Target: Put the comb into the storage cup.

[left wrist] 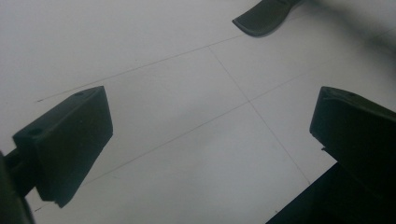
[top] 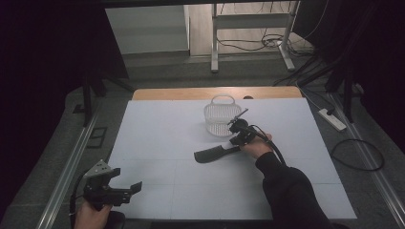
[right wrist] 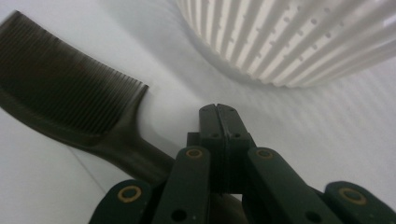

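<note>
open white mat [top: 157, 143] on left, basket [top: 220, 118] behind comb [top: 210, 154]

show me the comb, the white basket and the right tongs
comb [right wrist: 60, 74], right gripper view, on the toothed part
white basket [top: 219, 119], high view, on its slatted side wall
right tongs [right wrist: 218, 122], right gripper view, where the two shut tips meet, beside the comb's handle

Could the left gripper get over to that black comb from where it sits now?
Probably yes. The left gripper has open jaws and bare white table between it and the comb. But the right gripper sits at the comb's handle, so only the toothed end is free.
</note>
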Demonstrator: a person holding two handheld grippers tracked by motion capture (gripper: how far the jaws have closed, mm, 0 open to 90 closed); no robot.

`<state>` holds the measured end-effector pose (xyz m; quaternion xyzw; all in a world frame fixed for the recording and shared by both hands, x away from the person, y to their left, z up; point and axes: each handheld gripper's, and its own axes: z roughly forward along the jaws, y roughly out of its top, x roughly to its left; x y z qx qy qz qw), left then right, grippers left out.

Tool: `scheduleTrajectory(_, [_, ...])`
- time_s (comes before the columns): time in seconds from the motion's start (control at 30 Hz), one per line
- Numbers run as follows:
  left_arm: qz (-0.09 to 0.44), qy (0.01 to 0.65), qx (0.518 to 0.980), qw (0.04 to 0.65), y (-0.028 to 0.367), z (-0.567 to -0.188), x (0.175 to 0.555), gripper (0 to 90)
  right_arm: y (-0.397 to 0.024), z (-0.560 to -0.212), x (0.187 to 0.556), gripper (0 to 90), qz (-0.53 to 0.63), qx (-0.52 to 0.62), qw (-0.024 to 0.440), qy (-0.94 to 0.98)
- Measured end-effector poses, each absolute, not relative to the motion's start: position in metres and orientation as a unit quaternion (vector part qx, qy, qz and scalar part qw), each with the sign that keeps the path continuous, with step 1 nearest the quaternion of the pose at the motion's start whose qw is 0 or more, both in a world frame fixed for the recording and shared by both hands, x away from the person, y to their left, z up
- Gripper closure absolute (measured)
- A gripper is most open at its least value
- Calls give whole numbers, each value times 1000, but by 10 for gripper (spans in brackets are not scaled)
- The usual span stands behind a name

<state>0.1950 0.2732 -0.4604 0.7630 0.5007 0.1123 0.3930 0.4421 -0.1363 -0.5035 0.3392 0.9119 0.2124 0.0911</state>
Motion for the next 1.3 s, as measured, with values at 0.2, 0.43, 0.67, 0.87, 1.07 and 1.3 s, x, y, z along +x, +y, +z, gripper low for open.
scheduleTrajectory(0.2, [112, 500, 764, 393, 273, -460, 195, 0, -140, -505, 443, 894, 215, 342, 87, 911])
scheduleTrajectory(0.43, [112, 500, 764, 393, 273, -460, 195, 0, -140, -504, 437, 893, 207, 332, 84, 916])
scheduleTrajectory(0.67, [112, 499, 765, 392, 273, -460, 195, 0, -146, -503, 429, 894, 203, 328, 80, 919])
scheduleTrajectory(0.87, [112, 499, 765, 392, 273, -460, 195, 0, -148, -502, 421, 894, 199, 324, 76, 922])
scheduleTrajectory(1.07, [112, 499, 765, 392, 273, -460, 195, 0, -153, -501, 414, 894, 195, 321, 75, 924])
scheduleTrajectory(1.3, [112, 499, 764, 394, 273, -460, 195, 0, -162, -502, 404, 894, 197, 321, 70, 924])
